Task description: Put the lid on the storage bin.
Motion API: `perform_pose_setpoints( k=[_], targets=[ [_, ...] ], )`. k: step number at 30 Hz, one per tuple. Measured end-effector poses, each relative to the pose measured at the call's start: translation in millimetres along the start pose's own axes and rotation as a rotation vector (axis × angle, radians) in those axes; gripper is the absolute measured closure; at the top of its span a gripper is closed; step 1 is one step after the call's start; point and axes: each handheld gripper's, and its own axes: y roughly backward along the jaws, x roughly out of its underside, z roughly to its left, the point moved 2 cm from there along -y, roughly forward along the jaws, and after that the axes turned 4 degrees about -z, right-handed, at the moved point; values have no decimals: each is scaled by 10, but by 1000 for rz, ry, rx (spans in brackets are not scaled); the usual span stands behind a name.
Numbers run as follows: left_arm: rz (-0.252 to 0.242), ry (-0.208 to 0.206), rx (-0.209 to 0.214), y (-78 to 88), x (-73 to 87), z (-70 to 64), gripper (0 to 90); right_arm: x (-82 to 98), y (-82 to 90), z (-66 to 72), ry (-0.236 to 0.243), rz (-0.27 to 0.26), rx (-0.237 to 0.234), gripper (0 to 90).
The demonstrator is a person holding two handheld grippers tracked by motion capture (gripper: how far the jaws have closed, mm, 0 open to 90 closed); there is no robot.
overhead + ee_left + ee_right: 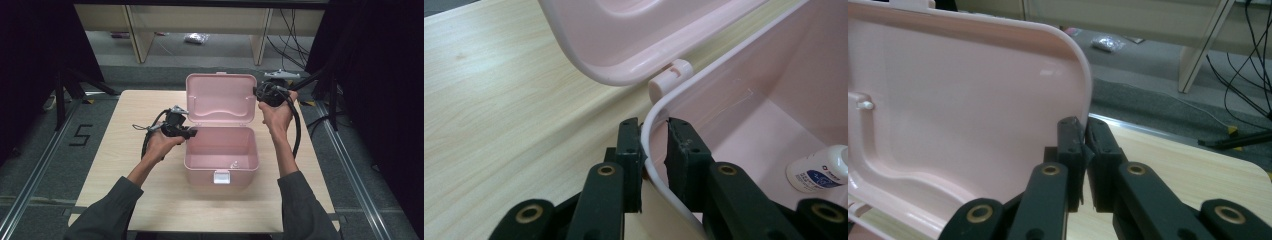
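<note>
Pink box | lid up | small white bottle inside

A light wood-grain table carries one item: a pink plastic box, standing near its centre with the hinged lid raised upright.

The pink box and its lid look like smooth, slightly glossy plastic; the table is matt pale wood.
</note>
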Motion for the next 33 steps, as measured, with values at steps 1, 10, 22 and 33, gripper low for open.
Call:
perform_pose_setpoints(
  k=[1, 10, 22, 33],
  targets=[
    [-1, 1, 1, 0, 1, 1, 762, 4, 15, -3, 15, -12, 1, 867],
    [-6, 1, -2, -3, 3, 2, 762, 38, 187, 56, 27, -47, -9, 872],
    [-8, 10, 1, -10, 5, 0, 759, 107, 399, 95, 49, -70, -31, 872],
    [-16, 12, -4, -19, 9, 7, 755, 170, 542, 134, 78, -95, -43, 874]
  ],
)
